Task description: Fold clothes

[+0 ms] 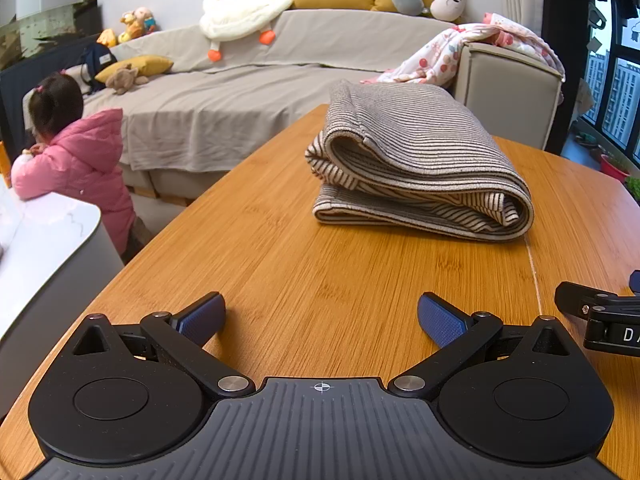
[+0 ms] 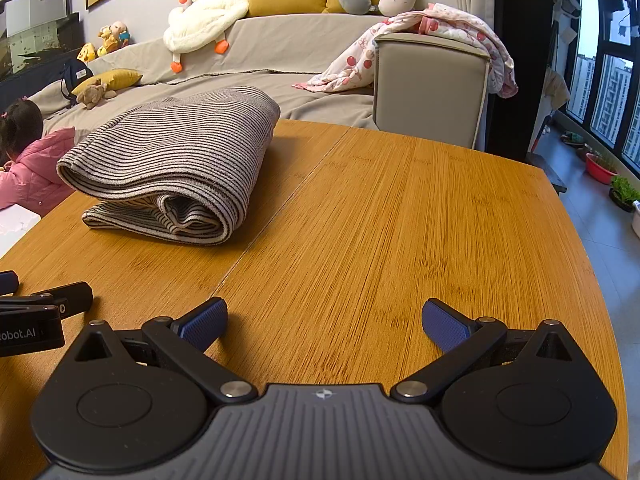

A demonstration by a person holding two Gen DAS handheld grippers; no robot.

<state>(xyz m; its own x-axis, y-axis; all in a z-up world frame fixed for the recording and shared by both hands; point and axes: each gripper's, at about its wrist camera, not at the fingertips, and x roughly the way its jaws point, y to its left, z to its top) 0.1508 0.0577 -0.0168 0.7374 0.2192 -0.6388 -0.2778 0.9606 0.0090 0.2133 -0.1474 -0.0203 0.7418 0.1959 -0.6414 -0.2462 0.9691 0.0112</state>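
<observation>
The left tool (image 1: 321,318) and the right tool (image 2: 324,324) hover low and level over the wooden surface (image 2: 400,220), side by side, each spread wide and holding nothing. Beyond them, well apart from both, the striped garment (image 1: 412,160) lies folded into a thick bundle on the surface, its rolled edges facing the tools. Behind the garment stands a grey sofa (image 1: 240,92) carrying a plush goose (image 1: 244,4), yellow cushions and a floral blanket (image 2: 432,44).

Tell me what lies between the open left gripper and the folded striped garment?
Only bare wooden table separates the left gripper from the folded striped garment, as the left wrist view shows.
</observation>
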